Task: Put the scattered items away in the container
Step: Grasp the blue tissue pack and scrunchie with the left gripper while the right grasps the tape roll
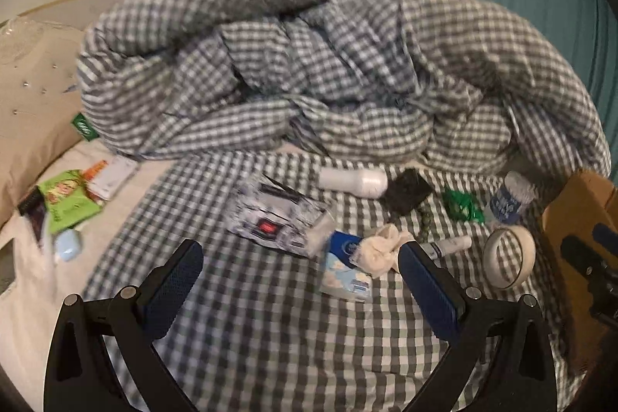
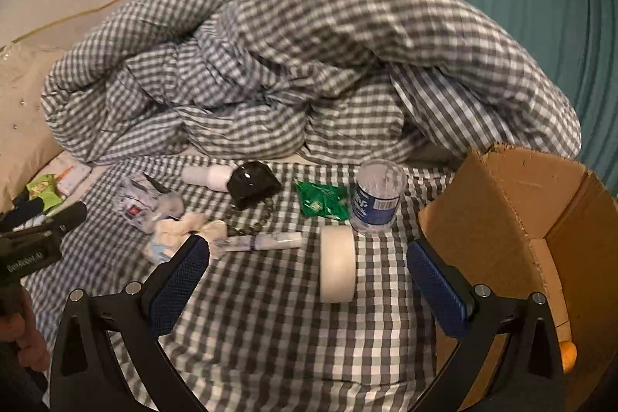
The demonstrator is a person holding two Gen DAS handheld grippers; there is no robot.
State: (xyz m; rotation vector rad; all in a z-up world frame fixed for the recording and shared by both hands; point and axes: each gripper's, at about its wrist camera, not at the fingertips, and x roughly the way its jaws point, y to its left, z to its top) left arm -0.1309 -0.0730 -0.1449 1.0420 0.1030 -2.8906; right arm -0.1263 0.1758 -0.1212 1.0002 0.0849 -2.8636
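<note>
An open cardboard box (image 2: 517, 203) stands at the right on the checked bed sheet; its edge (image 1: 579, 219) shows in the left wrist view. Scattered items lie in front: a tape roll (image 2: 337, 263) (image 1: 509, 255), a small water bottle (image 2: 376, 197) (image 1: 510, 197), a green wrapper (image 2: 320, 201) (image 1: 461, 205), a black pouch (image 2: 253, 184) (image 1: 409, 190), a white bottle (image 2: 206, 176) (image 1: 353, 180), a white tube (image 2: 270, 242), a crumpled cream cloth (image 1: 384, 248) (image 2: 185, 226). My left gripper (image 1: 299, 271) is open above the sheet. My right gripper (image 2: 307, 271) is open, with the tape roll between its fingers' line, untouched.
A bundled checked duvet (image 1: 309, 64) fills the back of the bed. A beige pillow (image 1: 27, 111) lies at far left, with a green packet (image 1: 67, 199), a light blue case (image 1: 68, 245) and cards near it. A teal curtain (image 2: 521, 6) hangs at right.
</note>
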